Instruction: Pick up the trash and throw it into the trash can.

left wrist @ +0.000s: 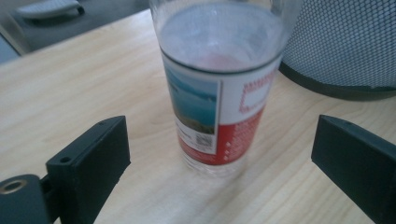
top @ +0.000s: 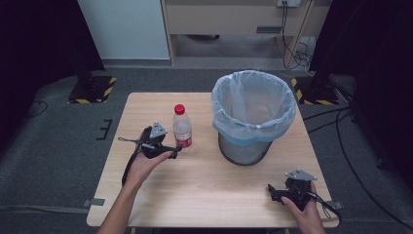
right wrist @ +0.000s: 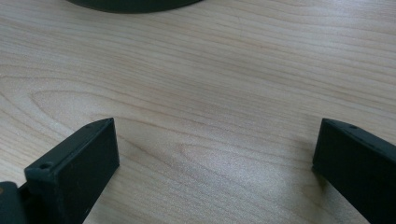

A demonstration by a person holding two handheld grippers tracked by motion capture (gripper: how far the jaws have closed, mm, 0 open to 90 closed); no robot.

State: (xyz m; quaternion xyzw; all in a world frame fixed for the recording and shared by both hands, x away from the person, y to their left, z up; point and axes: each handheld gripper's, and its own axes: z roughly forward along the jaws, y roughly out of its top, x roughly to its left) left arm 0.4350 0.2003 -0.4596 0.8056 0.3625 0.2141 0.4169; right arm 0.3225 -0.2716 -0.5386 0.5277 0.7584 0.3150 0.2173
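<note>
Tongs (left wrist: pixel 219 154) wide, flanking bottle (left wrist: pixel 217 93)

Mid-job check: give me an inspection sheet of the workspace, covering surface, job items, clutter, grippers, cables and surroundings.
Surface: light wooden table, no spills seen.
Job's things: plastic bottle with red cap, upright, label red and white; mesh waste bin with a pale bag liner, standing to the bottle's right.
Clutter: nothing seen.
Grippers: left gripper open, jaws either side of the bottle's lower part, not touching it; right gripper open over bare wood near the table's front right corner.
Cables: one trails from each gripper; more run across the floor at right.
Surroundings: grey carpet, hazard-striped stand bases, wooden cabinet behind.
</note>
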